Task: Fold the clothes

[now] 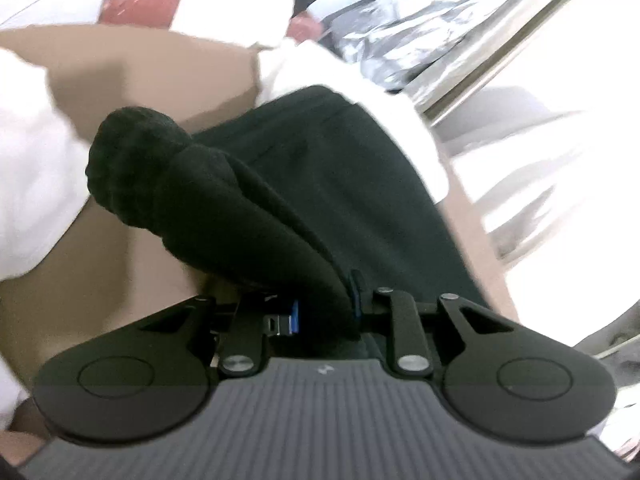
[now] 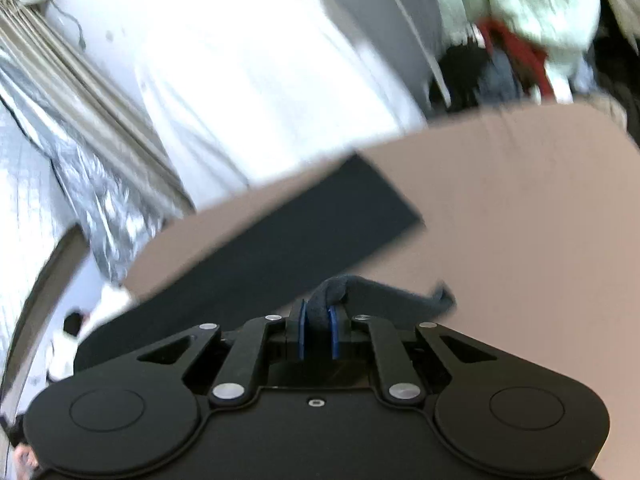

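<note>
A dark garment [image 1: 320, 184] hangs bunched over the brown table [image 1: 132, 80] in the left wrist view, with a rolled cuff at its upper left. My left gripper [image 1: 320, 316] is shut on a fold of it; the cloth hides most of the blue pads. In the right wrist view the same dark garment [image 2: 280, 240] stretches as a flat band over the brown table [image 2: 520, 200]. My right gripper [image 2: 318, 336] is shut on a bunched edge of it between its blue pads [image 2: 334, 340].
White cloth [image 1: 36, 184] lies at the table's left and behind the garment. A silver foil sheet [image 1: 400, 28] and a pink bag [image 1: 140, 0] are beyond the table. A pile of clothes [image 2: 516, 40] sits past the table's far right.
</note>
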Motion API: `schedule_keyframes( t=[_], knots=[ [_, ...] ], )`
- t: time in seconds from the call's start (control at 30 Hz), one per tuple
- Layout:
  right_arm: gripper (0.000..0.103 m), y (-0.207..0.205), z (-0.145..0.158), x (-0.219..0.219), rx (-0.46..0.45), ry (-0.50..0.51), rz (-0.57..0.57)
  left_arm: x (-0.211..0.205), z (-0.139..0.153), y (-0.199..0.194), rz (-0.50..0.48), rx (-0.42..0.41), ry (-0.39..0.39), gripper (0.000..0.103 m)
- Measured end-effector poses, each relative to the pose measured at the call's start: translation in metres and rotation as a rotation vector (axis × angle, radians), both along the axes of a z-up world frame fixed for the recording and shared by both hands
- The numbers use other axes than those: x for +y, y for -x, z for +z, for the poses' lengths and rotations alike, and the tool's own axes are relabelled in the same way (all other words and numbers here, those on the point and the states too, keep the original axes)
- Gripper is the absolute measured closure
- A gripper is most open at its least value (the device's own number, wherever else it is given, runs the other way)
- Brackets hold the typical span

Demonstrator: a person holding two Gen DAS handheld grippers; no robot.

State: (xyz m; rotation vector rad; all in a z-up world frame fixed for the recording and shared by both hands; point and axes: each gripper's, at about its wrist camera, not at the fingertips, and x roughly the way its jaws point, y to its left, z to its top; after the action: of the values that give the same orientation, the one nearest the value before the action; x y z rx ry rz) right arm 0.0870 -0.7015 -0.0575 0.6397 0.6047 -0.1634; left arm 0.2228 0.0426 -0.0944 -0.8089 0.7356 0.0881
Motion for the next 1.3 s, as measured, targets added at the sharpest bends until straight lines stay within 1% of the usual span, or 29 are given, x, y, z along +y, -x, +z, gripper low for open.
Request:
schedule_keyframes(
  t=[0.03,0.07,0.1,0.13,0.17,0.2,0.23,0.27,0.3,0.33,0.37,0.43,0.5,0.53,0.6,0.63,0.67,0.73,0.8,0.83,0.87,0.9,0.93,1.0,1.07,1.1,1.2,1.23,1.3],
  knots=[
    [0.089,-0.01,0.008,-0.001,-0.011,0.039,-0.038,0.001,0.007,-0.001,0.001,-0.014,-0.003,0.081],
    [0.089,-0.019,0.012,-0.004,-0.03,0.056,-0.081,0.003,0.015,0.002,0.003,-0.028,-0.006,0.081],
    [0.089,-0.027,0.008,-0.008,-0.064,0.035,-0.129,0.007,0.02,0.014,0.005,-0.037,-0.007,0.081],
    [0.089,-0.035,0.002,-0.011,-0.096,0.01,-0.176,0.011,0.013,0.016,0.01,-0.034,-0.003,0.081],
    [0.089,-0.04,-0.012,-0.01,-0.122,-0.023,-0.221,0.014,0.007,0.018,0.014,-0.031,0.001,0.078],
    [0.089,-0.045,-0.031,-0.009,-0.144,-0.053,-0.266,0.019,-0.003,0.018,0.02,-0.025,0.006,0.078],
    [0.089,-0.049,-0.047,-0.007,-0.148,-0.071,-0.299,0.026,-0.026,0.013,0.032,-0.007,0.02,0.078],
    [0.089,-0.054,-0.059,-0.004,-0.122,-0.07,-0.31,0.032,-0.051,0.01,0.042,0.013,0.036,0.078],
    [0.089,-0.058,-0.072,-0.002,-0.095,-0.068,-0.321,0.038,-0.071,0.013,0.053,0.042,0.066,0.078],
    [0.089,-0.062,-0.082,0.0,-0.066,-0.057,-0.329,0.046,-0.086,0.015,0.07,0.076,0.14,0.08],
    [0.089,-0.064,-0.088,-0.001,-0.04,-0.042,-0.333,0.054,-0.101,0.017,0.087,0.11,0.215,0.08],
    [0.089,-0.063,-0.093,-0.006,-0.031,-0.048,-0.349,0.07,-0.126,0.021,0.115,0.164,0.349,0.08],
    [0.089,-0.062,-0.091,-0.008,-0.06,-0.048,-0.36,0.074,-0.118,0.018,0.108,0.108,0.359,0.08],
    [0.089,-0.064,-0.088,-0.006,-0.068,-0.043,-0.358,0.07,-0.114,0.016,0.096,0.101,0.333,0.08],
    [0.089,-0.066,-0.086,-0.005,-0.078,-0.028,-0.343,0.06,-0.11,0.011,0.081,0.1,0.286,0.072],
    [0.089,-0.067,-0.084,-0.003,-0.08,-0.018,-0.334,0.056,-0.11,0.009,0.076,0.114,0.273,0.063],
    [0.089,-0.065,-0.082,-0.001,-0.077,-0.007,-0.327,0.051,-0.111,0.007,0.071,0.127,0.26,0.059],
    [0.089,-0.069,-0.086,-0.001,-0.06,-0.006,-0.319,0.044,-0.11,0.004,0.065,0.147,0.226,0.059],
    [0.088,-0.073,-0.092,-0.004,-0.039,-0.032,-0.311,0.039,-0.105,0.004,0.064,0.149,0.189,0.059],
    [0.086,-0.073,-0.095,-0.005,-0.028,-0.05,-0.307,0.035,-0.102,0.005,0.056,0.151,0.154,0.064],
    [0.082,-0.074,-0.098,-0.007,-0.018,-0.074,-0.306,0.029,-0.099,0.006,0.044,0.155,0.108,0.072],
    [0.082,-0.074,-0.101,-0.009,-0.011,-0.103,-0.308,0.021,-0.091,0.005,0.018,0.162,0.024,0.075],
    [0.08,-0.075,-0.104,-0.01,-0.006,-0.127,-0.307,0.012,-0.084,0.004,-0.005,0.164,-0.055,0.076],
    [0.076,-0.077,-0.106,-0.009,-0.002,-0.156,-0.29,-0.005,-0.071,0.003,-0.032,0.14,-0.182,0.076],
    [0.075,-0.079,-0.104,-0.006,-0.002,-0.151,-0.274,-0.017,-0.059,-0.001,-0.046,0.105,-0.261,0.076],
    [0.074,-0.079,-0.102,-0.005,-0.004,-0.148,-0.268,-0.021,-0.057,0.0,-0.049,0.093,-0.279,0.076],
    [0.068,-0.078,-0.1,-0.002,-0.006,-0.155,-0.257,-0.021,-0.057,0.001,-0.048,0.09,-0.28,0.076],
    [0.065,-0.077,-0.1,-0.001,0.0,-0.157,-0.254,-0.02,-0.058,0.002,-0.047,0.09,-0.276,0.076],
    [0.061,-0.078,-0.101,0.001,0.015,-0.155,-0.25,-0.014,-0.064,-0.001,-0.037,0.098,-0.235,0.076]
  ],
)
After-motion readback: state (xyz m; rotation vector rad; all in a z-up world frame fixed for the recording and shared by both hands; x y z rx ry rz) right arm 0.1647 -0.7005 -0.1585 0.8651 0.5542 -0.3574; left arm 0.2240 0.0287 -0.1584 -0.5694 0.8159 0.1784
